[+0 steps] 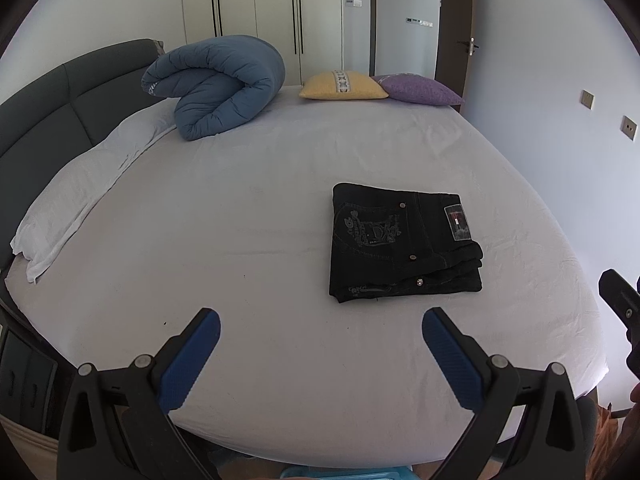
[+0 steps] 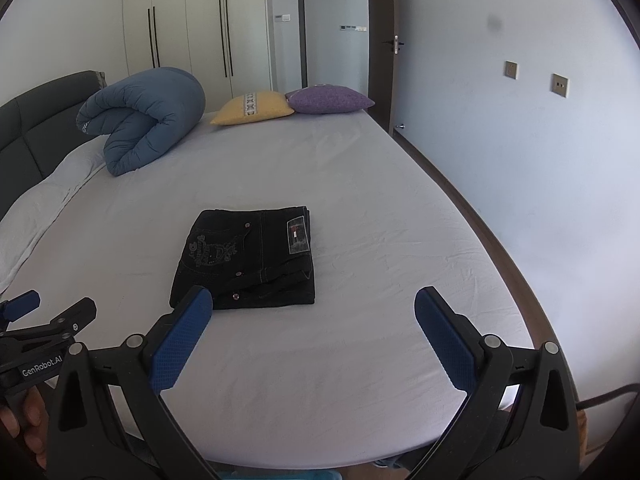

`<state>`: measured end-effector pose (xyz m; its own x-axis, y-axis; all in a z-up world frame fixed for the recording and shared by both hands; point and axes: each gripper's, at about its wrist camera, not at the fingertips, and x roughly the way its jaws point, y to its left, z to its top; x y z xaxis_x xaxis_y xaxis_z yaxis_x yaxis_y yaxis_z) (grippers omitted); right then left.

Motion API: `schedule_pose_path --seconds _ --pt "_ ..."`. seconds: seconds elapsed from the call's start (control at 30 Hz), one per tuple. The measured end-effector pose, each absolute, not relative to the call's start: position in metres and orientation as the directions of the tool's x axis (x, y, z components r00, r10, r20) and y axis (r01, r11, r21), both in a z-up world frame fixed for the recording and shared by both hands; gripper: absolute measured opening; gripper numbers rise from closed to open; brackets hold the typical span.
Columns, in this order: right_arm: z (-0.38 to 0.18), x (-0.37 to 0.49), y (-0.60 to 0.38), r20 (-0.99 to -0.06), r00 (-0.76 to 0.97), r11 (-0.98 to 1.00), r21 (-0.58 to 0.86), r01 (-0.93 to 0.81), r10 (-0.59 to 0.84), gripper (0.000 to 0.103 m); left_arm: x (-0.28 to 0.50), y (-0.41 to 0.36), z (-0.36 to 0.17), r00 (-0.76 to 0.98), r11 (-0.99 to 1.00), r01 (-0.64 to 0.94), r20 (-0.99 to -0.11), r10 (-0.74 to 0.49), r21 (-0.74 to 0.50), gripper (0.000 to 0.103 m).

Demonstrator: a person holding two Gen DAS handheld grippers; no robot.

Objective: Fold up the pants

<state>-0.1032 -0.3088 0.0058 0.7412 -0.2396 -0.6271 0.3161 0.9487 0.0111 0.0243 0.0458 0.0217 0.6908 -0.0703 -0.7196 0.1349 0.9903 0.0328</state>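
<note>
Folded black denim pants (image 2: 248, 258) lie compact toward the white-sheeted bed's (image 2: 360, 208) right edge; right gripper (image 2: 310, 336) nearer, left gripper (image 1: 320, 354) offset; both spread, empty.

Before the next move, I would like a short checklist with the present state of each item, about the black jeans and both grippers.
1. Black denim jeans folded into a compact stack: ok.
2. Stack edges aligned: not ok, lower layers stick out slightly.
3. Left gripper open, holding nothing: ok.
4. Right gripper open, holding nothing: ok.
5. White bed sheet bare around the jeans: ok.
6. Fold stays closed if lifted: cannot tell.
</note>
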Motion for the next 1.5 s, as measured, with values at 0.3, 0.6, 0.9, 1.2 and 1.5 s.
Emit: schedule_pose_path --seconds 0.3,0.6,0.9,1.2,1.5 --pt "0.002 -0.098 -0.297 -0.645 0.734 0.958 0.012 0.287 -0.212 0.103 0.024 0.042 0.015 0.678 0.989 0.142 -0.732 -0.070 0.038 0.103" --pt "0.003 -0.097 -0.291 -0.651 0.730 0.959 0.013 0.283 -0.206 0.103 0.023 0.038 0.012 0.673 0.988 0.151 -0.736 -0.072 0.042 0.103" --pt "-0.001 -0.096 -0.289 -0.656 0.726 0.958 0.013 0.286 -0.208 0.103 0.023 0.037 0.010 0.666 0.986 0.162 -0.742 -0.076 0.044 0.103" --pt "-0.003 -0.094 -0.289 -0.659 0.723 0.958 0.012 0.286 -0.208 0.103 0.024 0.038 0.009 0.662 0.985 0.166 -0.746 -0.079 0.043 0.103" --pt "-0.002 -0.095 -0.290 -0.659 0.723 0.958 0.011 0.285 -0.207 0.103 0.025 0.038 0.007 0.656 0.985 0.167 -0.750 -0.081 0.039 0.103"
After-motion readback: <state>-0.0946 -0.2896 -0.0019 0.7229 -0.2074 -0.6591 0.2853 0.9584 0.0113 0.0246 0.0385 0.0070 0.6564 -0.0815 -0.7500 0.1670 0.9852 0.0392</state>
